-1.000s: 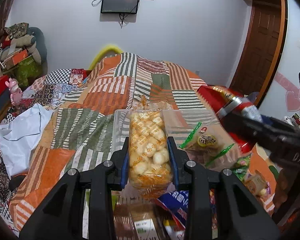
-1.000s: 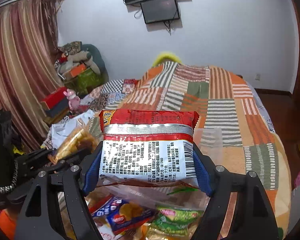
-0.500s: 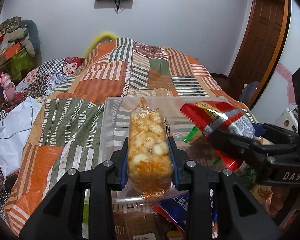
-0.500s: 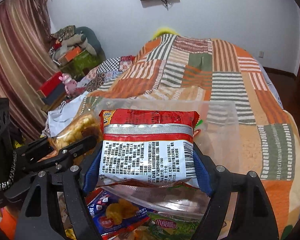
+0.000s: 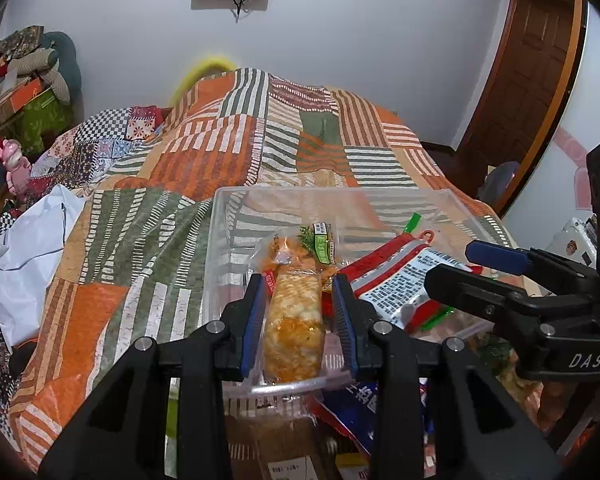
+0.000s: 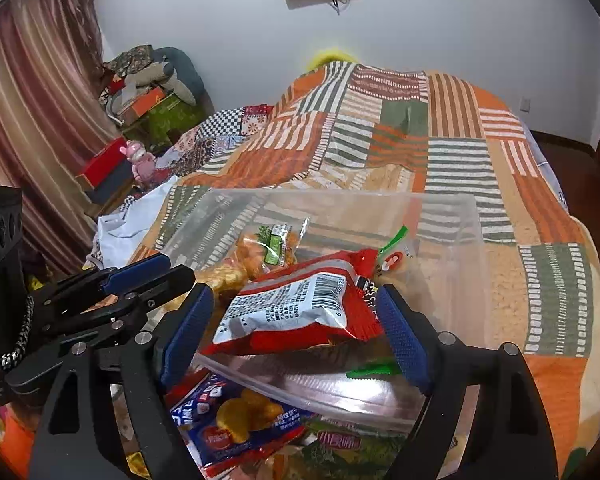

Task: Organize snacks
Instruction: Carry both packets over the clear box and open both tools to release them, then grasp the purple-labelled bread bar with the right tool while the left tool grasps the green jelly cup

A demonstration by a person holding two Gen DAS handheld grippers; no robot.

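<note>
dropped since a second ago: red-and-silver crinkled foil snack packet, tipped from upright to slanted inside clear rectangular plastic bin on striped orange-and-green patchwork bed quilt. right gripper fingers opening, wide apart, packet between them but loose of the blue pads. left gripper fingers closed tight on clear long bag of yellow puffed snacks, lowered over the bin's near rim. blue chip packet outside, below the bin.
</note>
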